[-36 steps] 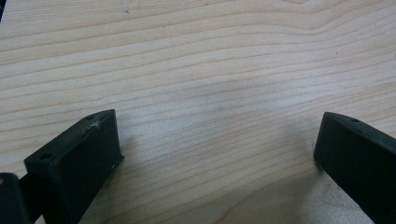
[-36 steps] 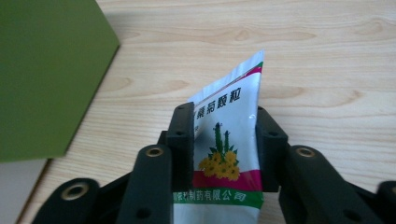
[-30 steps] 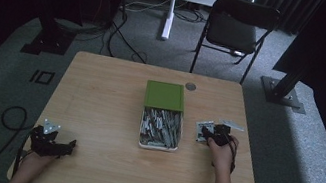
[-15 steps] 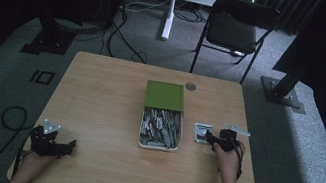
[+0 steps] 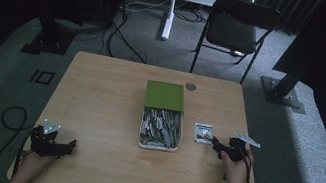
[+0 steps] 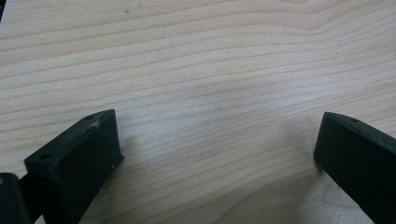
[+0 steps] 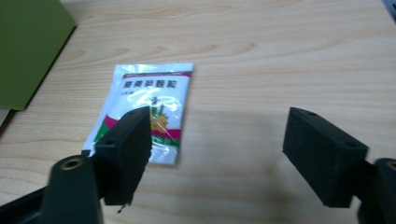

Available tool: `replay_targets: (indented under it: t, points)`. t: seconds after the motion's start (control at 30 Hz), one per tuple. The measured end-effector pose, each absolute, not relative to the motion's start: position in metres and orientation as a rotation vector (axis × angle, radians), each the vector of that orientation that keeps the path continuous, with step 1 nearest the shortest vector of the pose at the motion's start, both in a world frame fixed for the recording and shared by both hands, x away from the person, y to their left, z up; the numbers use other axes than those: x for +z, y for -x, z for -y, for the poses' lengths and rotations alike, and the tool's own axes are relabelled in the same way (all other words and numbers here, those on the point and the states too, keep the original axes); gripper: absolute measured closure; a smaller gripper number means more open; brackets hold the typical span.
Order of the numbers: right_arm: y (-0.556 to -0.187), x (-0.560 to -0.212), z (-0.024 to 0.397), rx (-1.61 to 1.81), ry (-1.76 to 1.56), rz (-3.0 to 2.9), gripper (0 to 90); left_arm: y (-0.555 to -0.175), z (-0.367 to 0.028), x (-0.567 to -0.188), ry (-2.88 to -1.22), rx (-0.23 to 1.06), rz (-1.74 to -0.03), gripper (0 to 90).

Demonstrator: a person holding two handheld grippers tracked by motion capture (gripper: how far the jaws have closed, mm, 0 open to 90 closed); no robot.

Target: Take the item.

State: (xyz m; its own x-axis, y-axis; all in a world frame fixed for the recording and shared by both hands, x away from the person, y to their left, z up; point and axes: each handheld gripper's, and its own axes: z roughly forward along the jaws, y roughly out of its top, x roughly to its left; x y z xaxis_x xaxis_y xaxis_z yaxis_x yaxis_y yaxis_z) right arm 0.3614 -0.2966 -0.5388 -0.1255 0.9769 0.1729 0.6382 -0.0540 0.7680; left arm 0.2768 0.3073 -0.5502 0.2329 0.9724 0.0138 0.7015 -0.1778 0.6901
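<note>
A small white sachet (image 5: 203,132) with red and green print lies flat on the wooden table (image 5: 108,102), just right of the open box (image 5: 160,130). My right gripper (image 5: 216,144) is right of the sachet and points toward it. Its jaws have just been opening and stand wide apart with nothing between them. In the right gripper view the sachet (image 7: 149,100) lies ahead, partly behind the left jaw of my right gripper (image 7: 219,130). My left gripper (image 5: 67,146) rests at the near left corner. In its own view my left gripper (image 6: 215,135) is open over bare wood.
The box's green lid (image 5: 165,95) lies at its far end, and the tray holds several silvery packets. A small round disc (image 5: 191,86) sits near the far edge. A folding chair (image 5: 235,28) stands beyond the table. A cable (image 5: 9,117) loops off the left edge.
The right gripper has pulled back from the sachet, to the right and toward the near edge, and its jaws have spread. The sachet stays on the table. The left gripper has not moved.
</note>
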Motion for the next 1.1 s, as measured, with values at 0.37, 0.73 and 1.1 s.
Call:
replay_targets:
  t: [0.37, 0.73, 1.1]
  points:
    - [-0.340, -0.541, 0.306, 0.956, -1.766, -1.794, 18.8, -0.277, -0.307, -0.550, -1.954, 0.628, -1.529, 1.3]
    - [-0.314, -0.542, 0.316, 0.910, -1.758, -1.754, 18.7, -0.276, -0.307, -0.550, -1.948, 0.632, -1.533, 1.3]
    - [-0.290, -0.548, 0.321, 0.864, -1.755, -1.774, 17.5, -0.276, -0.307, -0.550, -1.948, 0.632, -1.533, 1.3]
